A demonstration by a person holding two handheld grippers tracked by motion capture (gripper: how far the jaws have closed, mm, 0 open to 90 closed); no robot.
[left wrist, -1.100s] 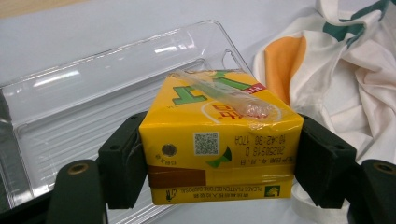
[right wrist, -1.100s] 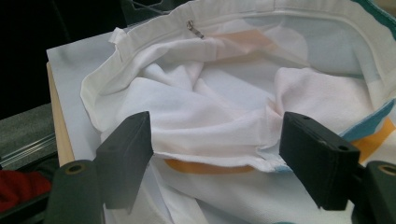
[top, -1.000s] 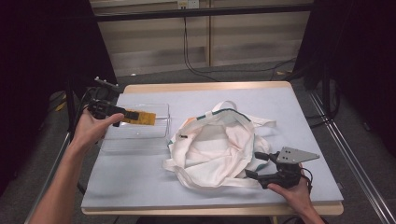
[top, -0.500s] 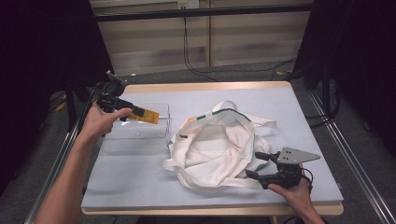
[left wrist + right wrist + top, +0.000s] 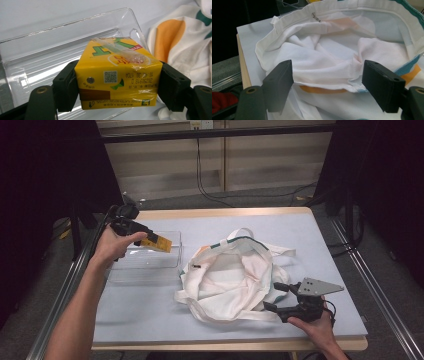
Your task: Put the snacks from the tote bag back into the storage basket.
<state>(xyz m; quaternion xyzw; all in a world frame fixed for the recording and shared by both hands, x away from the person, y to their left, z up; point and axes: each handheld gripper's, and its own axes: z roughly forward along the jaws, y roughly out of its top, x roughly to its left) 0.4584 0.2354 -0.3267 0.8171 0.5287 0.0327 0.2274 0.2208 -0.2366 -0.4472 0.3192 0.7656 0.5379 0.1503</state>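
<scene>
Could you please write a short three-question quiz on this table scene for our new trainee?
1. True or false: the left gripper is shut on the yellow drink carton.
2. Which thing lies directly under the carton? A: the white cloth bag; B: the clear plastic tray; C: the bare blue table top.
3. How do the jaws of the right gripper stand in relation to the bag's near rim?

Key
1. True: both pads press on the carton's sides, with a wrapped straw on its face.
2. B.
3. They stand open, one on each side of the rim, not pressing on the cloth; the bag's mouth gapes open.
</scene>
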